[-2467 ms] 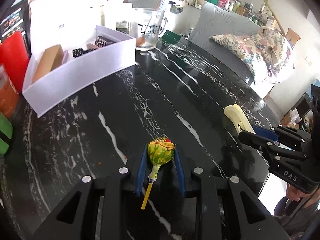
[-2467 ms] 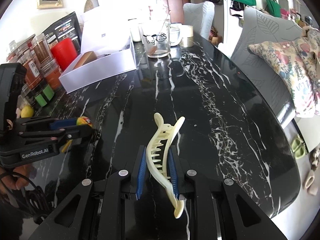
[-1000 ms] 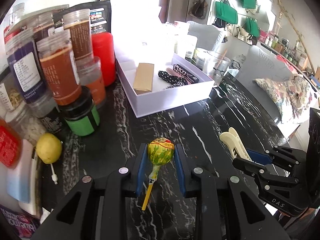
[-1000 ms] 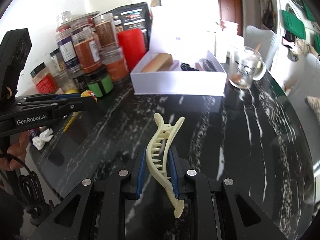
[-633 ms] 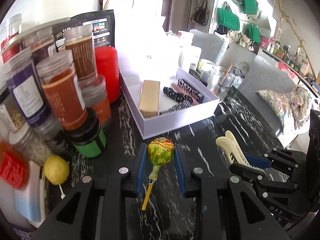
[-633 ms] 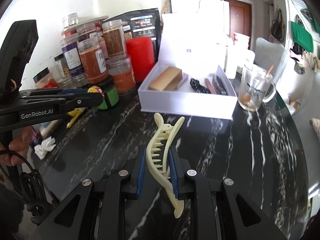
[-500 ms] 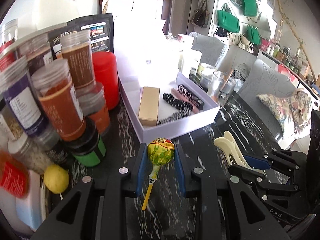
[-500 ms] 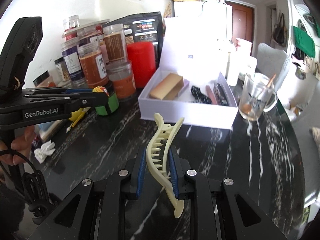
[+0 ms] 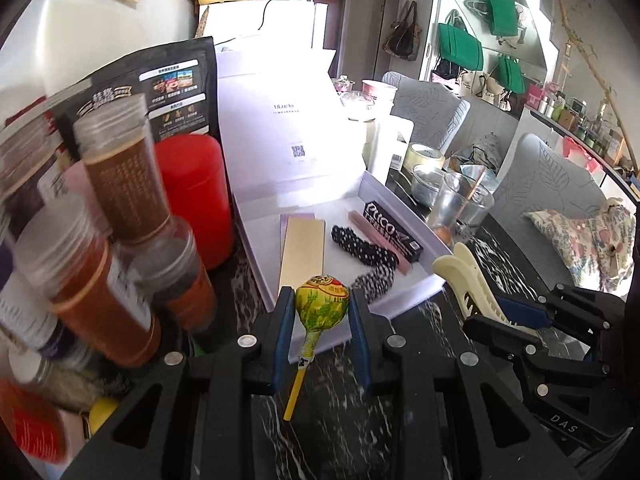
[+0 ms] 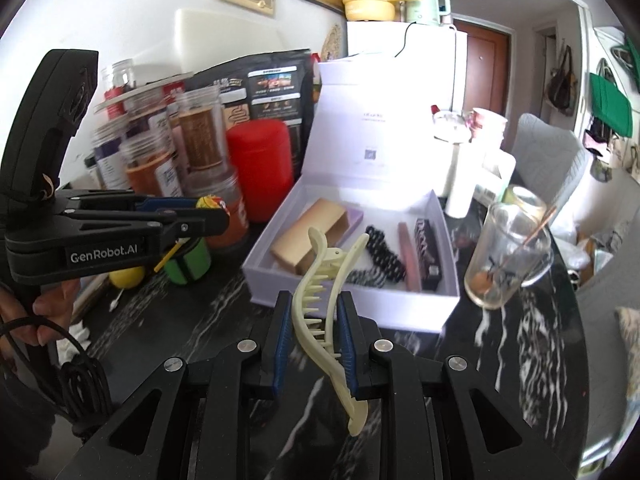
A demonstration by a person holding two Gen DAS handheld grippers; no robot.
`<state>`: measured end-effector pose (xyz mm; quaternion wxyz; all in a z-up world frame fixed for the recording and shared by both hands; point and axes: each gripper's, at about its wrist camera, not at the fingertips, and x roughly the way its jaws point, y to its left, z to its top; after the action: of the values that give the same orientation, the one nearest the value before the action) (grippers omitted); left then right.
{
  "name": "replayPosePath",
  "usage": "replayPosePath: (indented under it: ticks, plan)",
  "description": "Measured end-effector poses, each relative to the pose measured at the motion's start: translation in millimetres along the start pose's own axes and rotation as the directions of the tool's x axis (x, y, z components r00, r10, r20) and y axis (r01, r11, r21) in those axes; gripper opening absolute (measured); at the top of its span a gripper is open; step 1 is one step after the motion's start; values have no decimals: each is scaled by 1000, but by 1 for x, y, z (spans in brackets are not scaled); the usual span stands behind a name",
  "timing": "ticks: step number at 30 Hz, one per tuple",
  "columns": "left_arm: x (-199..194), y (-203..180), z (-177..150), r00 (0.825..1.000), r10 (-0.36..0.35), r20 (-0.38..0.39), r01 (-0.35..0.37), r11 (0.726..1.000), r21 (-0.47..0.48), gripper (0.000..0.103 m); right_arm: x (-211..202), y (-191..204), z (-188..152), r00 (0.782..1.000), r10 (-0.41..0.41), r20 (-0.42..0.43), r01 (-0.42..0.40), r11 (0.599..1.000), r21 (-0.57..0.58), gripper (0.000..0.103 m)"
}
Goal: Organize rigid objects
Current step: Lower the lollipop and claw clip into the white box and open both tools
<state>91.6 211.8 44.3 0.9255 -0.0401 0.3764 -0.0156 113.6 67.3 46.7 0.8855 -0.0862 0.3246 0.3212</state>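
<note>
Lollipop (image 9: 322, 307) pinched at wrapped head between left gripper (image 9: 322, 320) jaws, stick hanging down behind tips. Hair claw clip (image 10: 325, 312) clamped between right gripper (image 10: 315, 320) jaws, teeth pointing left, tips projecting ahead of pads. White box (image 10: 416, 312) lies open just ahead of both jaw sets; gold bar (image 9: 303, 254), dotted scrunchie (image 9: 366, 249) inside. Jars (image 9: 120, 184) left of left jaws.

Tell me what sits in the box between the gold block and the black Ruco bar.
In the left wrist view: the black dotted hair tie and a pink stick, between the gold block and Ruco bar.
</note>
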Motion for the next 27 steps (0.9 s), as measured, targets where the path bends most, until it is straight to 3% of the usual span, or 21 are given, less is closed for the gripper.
replayPosePath:
  ticks: [27]
  plan:
    - [97, -2, 58, 999, 28, -45, -27, 1000, 11, 27, 87, -67, 53, 998, -56, -7, 56, 998, 11, 22]
